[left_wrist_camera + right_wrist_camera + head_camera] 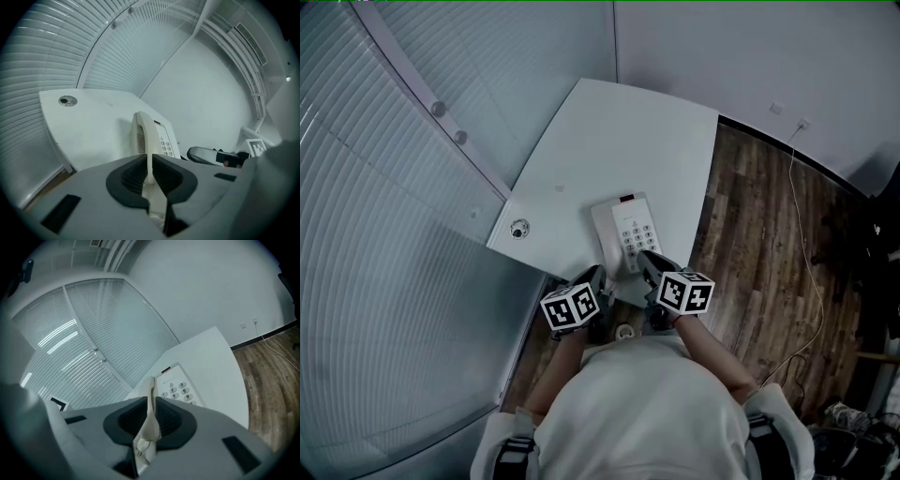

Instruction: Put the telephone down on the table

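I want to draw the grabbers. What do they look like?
The left gripper and right gripper match: grey bodies, with two jaws lined with dark ribbed pads. Each carries a white cube printed with black square markers. The person wears a white top.

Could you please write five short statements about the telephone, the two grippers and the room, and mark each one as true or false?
1. The left gripper and the right gripper are both shut on the telephone. True.
2. The telephone is black. False: it is white.
3. The table has a white top. True.
4. The floor is carpeted. False: it is made of wooden planks.
5. The telephone lies face down. False: its keys face up, in plain sight.
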### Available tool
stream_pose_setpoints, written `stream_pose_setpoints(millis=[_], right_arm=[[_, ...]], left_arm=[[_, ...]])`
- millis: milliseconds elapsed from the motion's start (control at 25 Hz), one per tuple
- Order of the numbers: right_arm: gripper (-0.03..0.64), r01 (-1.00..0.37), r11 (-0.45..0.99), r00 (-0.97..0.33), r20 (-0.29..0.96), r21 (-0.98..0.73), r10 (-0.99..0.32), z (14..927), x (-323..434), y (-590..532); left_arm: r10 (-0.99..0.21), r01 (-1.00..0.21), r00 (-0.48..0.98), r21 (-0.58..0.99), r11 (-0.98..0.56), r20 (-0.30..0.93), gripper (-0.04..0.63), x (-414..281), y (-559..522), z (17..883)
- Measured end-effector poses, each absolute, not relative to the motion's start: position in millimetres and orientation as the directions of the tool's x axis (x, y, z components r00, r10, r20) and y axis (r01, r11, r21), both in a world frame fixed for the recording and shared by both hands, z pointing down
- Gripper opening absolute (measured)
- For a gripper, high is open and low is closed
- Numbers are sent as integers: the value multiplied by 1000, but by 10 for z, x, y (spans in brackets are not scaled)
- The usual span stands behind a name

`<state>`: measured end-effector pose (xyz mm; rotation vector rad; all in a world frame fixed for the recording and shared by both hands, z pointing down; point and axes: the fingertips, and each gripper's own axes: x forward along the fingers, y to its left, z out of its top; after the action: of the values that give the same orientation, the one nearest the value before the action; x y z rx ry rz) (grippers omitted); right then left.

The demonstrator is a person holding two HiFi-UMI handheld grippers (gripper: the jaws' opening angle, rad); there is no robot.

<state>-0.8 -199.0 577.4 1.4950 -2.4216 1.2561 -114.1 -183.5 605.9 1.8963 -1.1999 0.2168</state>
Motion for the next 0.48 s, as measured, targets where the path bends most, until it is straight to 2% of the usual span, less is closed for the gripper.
stream_pose_setpoints(millis=[480], right_arm=[[54,-754,256,-565,398,-605,-723,5667,-175,-1645]], left_arm=[[-645,-784,566,577,-228,514,44,-1112,-1607,5937]])
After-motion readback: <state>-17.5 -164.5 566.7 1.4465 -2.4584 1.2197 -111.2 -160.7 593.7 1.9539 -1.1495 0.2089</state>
